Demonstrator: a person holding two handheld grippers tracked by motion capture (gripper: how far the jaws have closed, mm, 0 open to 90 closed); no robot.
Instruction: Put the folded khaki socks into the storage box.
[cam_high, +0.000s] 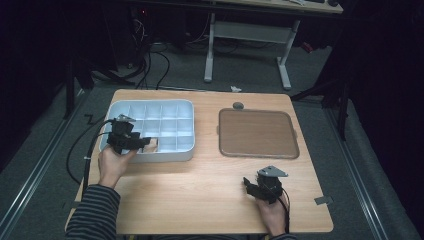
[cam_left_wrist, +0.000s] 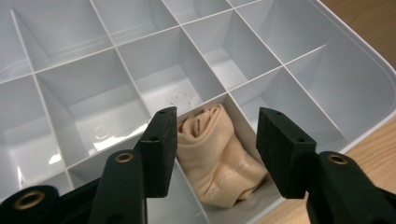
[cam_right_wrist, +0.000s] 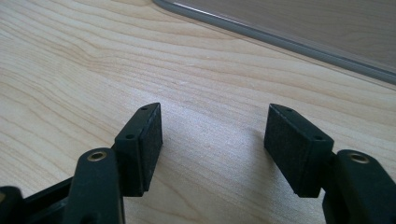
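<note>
Beige cloth (cam_left_wrist: 219, 158) lies rolled in one compartment of the grey divided tray (cam_high: 185, 107), in the tray's front row, at the edge nearest the person. In the high view the cloth (cam_high: 151, 145) shows as a pale patch just at 3 o'clock of the left gripper (cam_high: 142, 143).

Left gripper (cam_left_wrist: 217, 140): jaws stand wide apart, one on each side of the cloth and above it. The left jaw sits over the compartment's divider wall; the right jaw hangs over the compartment's other side. Whether either jaw touches the cloth cannot be told. The neighbouring compartments in the left gripper view hold nothing.

Right gripper (cam_high: 248, 185): held low over the wooden bench (cam_high: 200, 185) at about 5 o'clock of the bench top, well apart from the tray. In the right gripper view the right gripper (cam_right_wrist: 212, 130) has its jaws wide apart over bare wood, holding nothing.

A brown mat (cam_high: 257, 132) with a grey rim lies on the bench at 3 o'clock of the tray; its edge (cam_right_wrist: 280, 39) crosses the upper part of the right gripper view.
</note>
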